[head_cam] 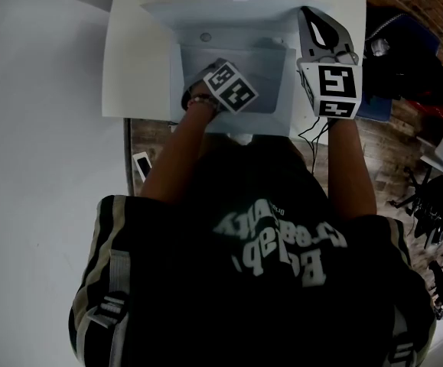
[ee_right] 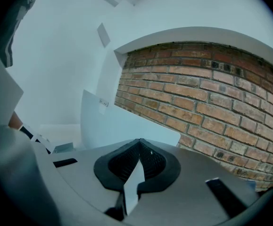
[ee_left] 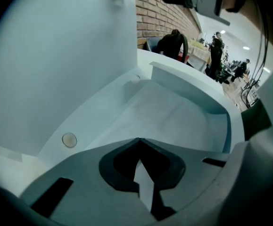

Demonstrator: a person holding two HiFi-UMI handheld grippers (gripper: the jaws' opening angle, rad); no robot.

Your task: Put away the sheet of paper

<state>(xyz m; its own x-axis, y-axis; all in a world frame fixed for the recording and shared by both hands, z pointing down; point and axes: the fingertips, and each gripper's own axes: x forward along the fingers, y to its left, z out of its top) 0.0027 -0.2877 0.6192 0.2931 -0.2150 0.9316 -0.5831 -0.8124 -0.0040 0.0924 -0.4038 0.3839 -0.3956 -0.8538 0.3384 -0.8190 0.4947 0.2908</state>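
both tongs are closed on nothing. the left gripper [ee_left: 138,142] sits inside the open white folder [head_cam: 229,17], over the sheet of paper [ee_left: 174,119] lying in it; the right gripper [ee_right: 139,142] is at the folder's right edge.

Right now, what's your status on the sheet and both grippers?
Left gripper shut, tip inside the open folder. Right gripper shut at the folder's right edge; grip unclear. Sheet looks seated inside. Nothing blocking.
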